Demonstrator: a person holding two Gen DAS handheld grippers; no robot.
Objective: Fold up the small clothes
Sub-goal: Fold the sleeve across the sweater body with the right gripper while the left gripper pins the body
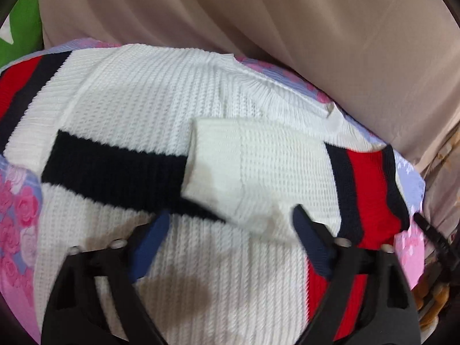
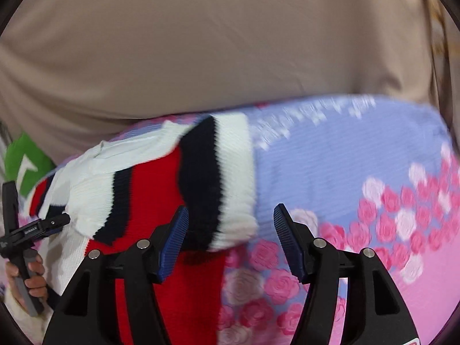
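A white knit sweater [image 1: 149,95] with black and red stripes lies flat on a floral cloth [image 1: 17,210]. One sleeve [image 1: 253,169], white with a black band, is folded across its body. My left gripper [image 1: 230,230] hovers just above the sleeve's near end, jaws apart, pads off the knit. In the right wrist view the other sleeve's cuff [image 2: 224,184], banded black and white, lies just ahead of my right gripper [image 2: 230,227]. That gripper is open; its left pad is close to the cuff, its right pad stands clear over the cloth.
Beige fabric [image 2: 218,46] rises behind the floral cloth [image 2: 359,158]. A green object [image 2: 26,161] sits at the far left. A person's hand [image 2: 31,284] grips a tool handle at the left edge of the right wrist view.
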